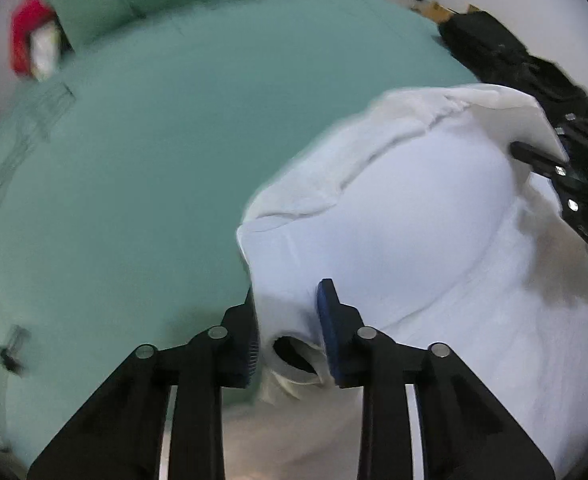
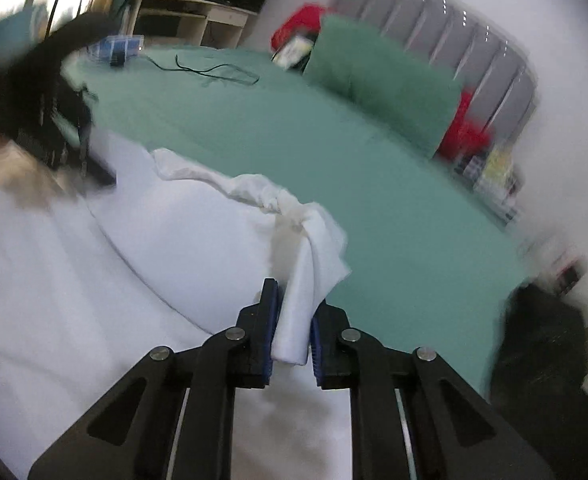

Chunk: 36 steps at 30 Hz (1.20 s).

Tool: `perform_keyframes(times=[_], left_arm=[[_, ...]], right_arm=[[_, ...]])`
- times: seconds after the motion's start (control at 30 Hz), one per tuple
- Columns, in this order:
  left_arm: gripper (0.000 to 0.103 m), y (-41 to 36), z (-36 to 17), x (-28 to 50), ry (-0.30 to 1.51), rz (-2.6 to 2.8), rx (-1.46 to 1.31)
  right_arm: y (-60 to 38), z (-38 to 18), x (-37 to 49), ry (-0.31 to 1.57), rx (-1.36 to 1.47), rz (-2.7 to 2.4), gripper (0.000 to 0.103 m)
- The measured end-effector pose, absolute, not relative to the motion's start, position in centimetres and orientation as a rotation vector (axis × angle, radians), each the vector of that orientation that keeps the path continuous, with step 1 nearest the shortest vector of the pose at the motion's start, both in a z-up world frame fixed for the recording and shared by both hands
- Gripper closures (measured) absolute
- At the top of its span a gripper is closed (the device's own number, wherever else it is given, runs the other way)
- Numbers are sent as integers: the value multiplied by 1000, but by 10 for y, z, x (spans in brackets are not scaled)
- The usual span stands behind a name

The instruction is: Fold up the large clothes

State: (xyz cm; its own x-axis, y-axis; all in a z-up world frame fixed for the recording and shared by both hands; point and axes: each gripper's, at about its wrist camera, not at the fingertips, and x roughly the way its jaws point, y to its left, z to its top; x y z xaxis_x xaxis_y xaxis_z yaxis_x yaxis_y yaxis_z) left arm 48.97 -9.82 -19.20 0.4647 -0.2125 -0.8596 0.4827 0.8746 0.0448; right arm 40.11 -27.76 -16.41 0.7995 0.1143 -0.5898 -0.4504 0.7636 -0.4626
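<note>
Green-sheeted bed (image 1: 154,160), green pillow (image 2: 381,84) at grey headboard (image 2: 433,28), white garment (image 1: 413,208) on near bed edge, long axis along that edge, left gripper (image 1: 290,328) clamped on one corner, right gripper (image 2: 292,328) pinching other end.

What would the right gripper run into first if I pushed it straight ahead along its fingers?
The white garment itself: the right gripper is clamped on a fold that bunches just ahead. Beyond that, probably the green bedsheet, though depth is unclear.
</note>
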Motion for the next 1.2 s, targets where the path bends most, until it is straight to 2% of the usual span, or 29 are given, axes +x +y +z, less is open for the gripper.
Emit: perform_keyframes(times=[0.13, 0.2, 0.3, 0.43, 0.73, 0.9, 0.93, 1.0, 1.2], left_arm=[[82, -131, -187, 452, 773, -315, 548], [82, -142, -195, 432, 718, -286, 637], [82, -138, -201, 408, 695, -263, 649], [81, -119, -195, 389, 722, -278, 549], [81, -96, -187, 339, 825, -342, 478], [81, -75, -184, 301, 885, -310, 399], [80, -68, -185, 293, 895, -302, 384], [67, -54, -183, 283, 918, -297, 336], [65, -38, -154, 270, 875, -263, 203]], right_arm=[[-252, -191, 375, 398, -921, 246, 89], [-243, -209, 356, 303, -1099, 230, 89], [-245, -216, 333, 223, -1198, 250, 89], [-256, -212, 319, 262, -1210, 285, 83], [-275, -198, 284, 444, -1091, 342, 81], [-291, -195, 271, 617, -1006, 345, 80], [-296, -191, 270, 674, -949, 349, 80], [-304, -183, 260, 715, -893, 339, 80], [-309, -154, 245, 731, -654, 317, 80]])
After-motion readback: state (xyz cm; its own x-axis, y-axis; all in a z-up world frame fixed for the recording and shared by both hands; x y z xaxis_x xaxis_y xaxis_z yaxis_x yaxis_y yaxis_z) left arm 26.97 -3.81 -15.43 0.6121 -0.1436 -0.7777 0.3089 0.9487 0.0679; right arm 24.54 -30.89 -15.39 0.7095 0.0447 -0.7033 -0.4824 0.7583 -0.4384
